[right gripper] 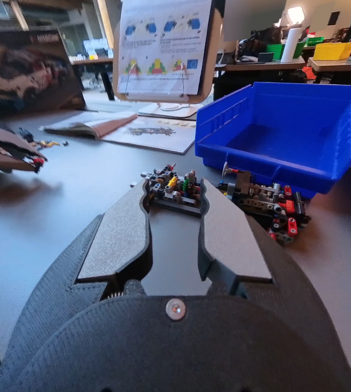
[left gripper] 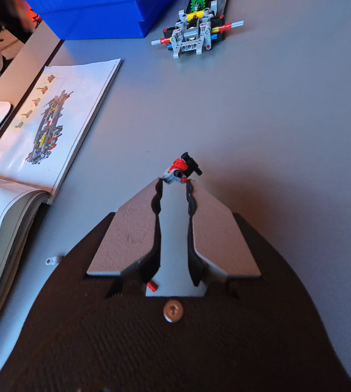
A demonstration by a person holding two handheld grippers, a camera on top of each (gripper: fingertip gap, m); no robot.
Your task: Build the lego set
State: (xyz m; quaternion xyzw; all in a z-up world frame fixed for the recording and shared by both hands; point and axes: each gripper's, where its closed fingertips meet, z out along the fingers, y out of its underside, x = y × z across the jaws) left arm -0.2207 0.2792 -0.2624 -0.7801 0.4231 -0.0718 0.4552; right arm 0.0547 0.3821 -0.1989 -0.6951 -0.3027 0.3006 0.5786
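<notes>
My left gripper [left gripper: 174, 180] is shut on a small grey, red and black brick piece [left gripper: 181, 169], pinched at its very fingertips above the grey table [left gripper: 276, 127]. It also shows in the right wrist view [right gripper: 36, 163], at the left, with the piece in its tips. My right gripper [right gripper: 173, 184] is open. Its fingertips stand on either side of a small multicoloured gear assembly [right gripper: 171, 188] that rests on the table. I cannot see the pads pressing on it. The same assembly shows far ahead in the left wrist view [left gripper: 193, 31].
A longer brick assembly [right gripper: 272, 201] lies right of my right gripper, before a blue bin [right gripper: 255, 161]. An open instruction booklet [left gripper: 64, 118] lies at the left. A sheet on a stand [right gripper: 164, 48] and a printed box [right gripper: 25, 74] stand behind. Loose pieces [right gripper: 47, 144] lie far left. Spacing between my two grippers at the tips: around 30 centimeters.
</notes>
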